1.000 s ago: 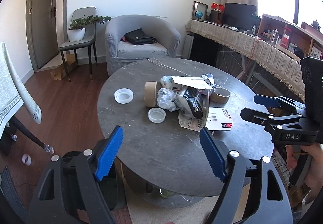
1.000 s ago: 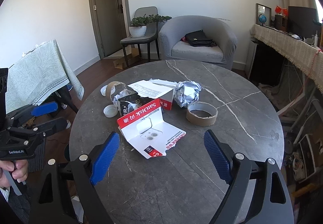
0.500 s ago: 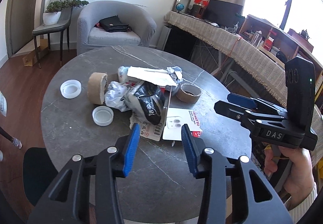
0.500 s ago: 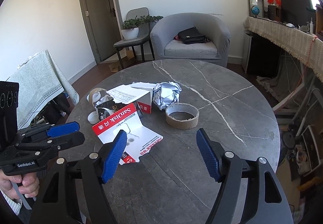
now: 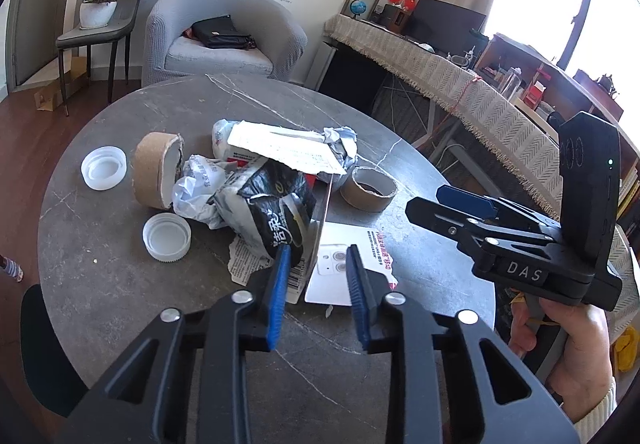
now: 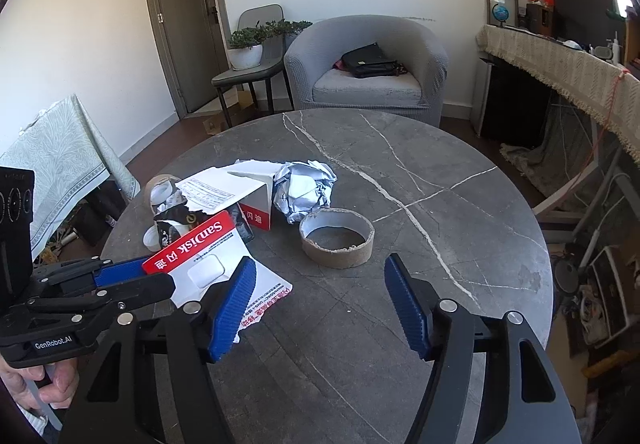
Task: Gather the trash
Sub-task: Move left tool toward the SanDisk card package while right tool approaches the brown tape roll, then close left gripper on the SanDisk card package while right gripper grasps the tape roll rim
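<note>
Since the earlier frame the left gripper point(image 5: 316, 264) has been brought in over the litter, and its jaws are being closed, with the upright flap of the red-and-white SanDisk cardboard package point(image 5: 344, 268) caught between the blue pads point(image 5: 280, 284) at lower centre of the left view; whether the pads are pressing on it yet cannot be told. The right gripper point(image 6: 320, 296) has been eased forward too, and its jaws are seen well apart yet closing, nothing between them, over bare stone at lower centre of the right view.

Largest first: the round grey marble-patterned table point(image 5: 120, 284) is spread across the middle of both views. On it, at centre, the trash is heaped: the package, its printed card lying flat and its flap standing; a crumpled black-and-white plastic bag point(image 5: 272, 211) just left of that flap; a torn white cardboard box point(image 5: 280, 147) laid over the pile; a crumpled silvery foil ball point(image 6: 304, 187) behind it. A brown cardboard tape core point(image 6: 338, 242) is set flat just beside the foil, directly ahead of the right gripper. A second brown tape core point(image 5: 156, 175) is stood on edge at the left of the heap. Two white plastic lids point(image 5: 166, 238) are left apart at middle left of the left view.
</note>
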A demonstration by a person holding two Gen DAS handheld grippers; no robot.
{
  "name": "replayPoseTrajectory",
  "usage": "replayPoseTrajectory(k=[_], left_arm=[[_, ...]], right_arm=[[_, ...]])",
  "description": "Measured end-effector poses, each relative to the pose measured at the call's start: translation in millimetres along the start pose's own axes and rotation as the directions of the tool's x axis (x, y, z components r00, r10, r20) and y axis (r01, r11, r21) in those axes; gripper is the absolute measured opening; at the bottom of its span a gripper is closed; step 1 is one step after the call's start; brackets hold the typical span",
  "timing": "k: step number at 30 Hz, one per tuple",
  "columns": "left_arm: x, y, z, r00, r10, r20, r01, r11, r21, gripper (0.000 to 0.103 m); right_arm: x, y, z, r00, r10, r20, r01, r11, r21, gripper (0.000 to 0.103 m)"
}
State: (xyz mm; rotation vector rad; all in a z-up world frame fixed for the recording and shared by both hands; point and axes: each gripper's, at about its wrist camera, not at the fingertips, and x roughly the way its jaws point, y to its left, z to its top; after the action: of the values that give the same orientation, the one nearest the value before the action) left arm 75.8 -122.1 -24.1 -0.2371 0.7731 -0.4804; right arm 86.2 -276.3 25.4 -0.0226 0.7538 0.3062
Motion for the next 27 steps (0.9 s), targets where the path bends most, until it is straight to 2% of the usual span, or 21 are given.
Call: replayPoseTrajectory(k=[3, 9, 20, 25, 27], left_arm=[[4, 5, 4, 1.000, -0.006, -0.010, 0.006, 1.000, -0.022, 0.011], [11, 11, 9, 0.998, -0.055, -0.025, 0.053, 0.997, -0.053, 0.004], [10, 19, 17, 0.988, -0.149, -0.042, 0.146, 0.987, -0.072, 0.002], [7, 21, 12, 0.975, -0.212, -0.064, 0.206, 0.975, -0.088, 0.002], [4, 21, 11, 0.975, -0.210, -0.067, 0.205, 0.976, -0.076, 0.002]], right_arm=[[9, 1, 1, 0.999, -0.023, -0.025, 0.022, 1.000, -0.011, 0.066], [27, 1, 9, 0.997, -0.041, -0.068, 0.040, 0.999, -0.015, 0.066], [54, 0, 22, 0.988, -0.090, -0.124, 0.090, 0.996, -0.011, 0.066], [63, 7, 23, 0.981, -0.117, -0.153, 0.112, 0.993, -0.037, 0.066], [68, 6, 21, 0.977, -0.130, -0.170, 0.125, 0.991, -0.039, 0.056]])
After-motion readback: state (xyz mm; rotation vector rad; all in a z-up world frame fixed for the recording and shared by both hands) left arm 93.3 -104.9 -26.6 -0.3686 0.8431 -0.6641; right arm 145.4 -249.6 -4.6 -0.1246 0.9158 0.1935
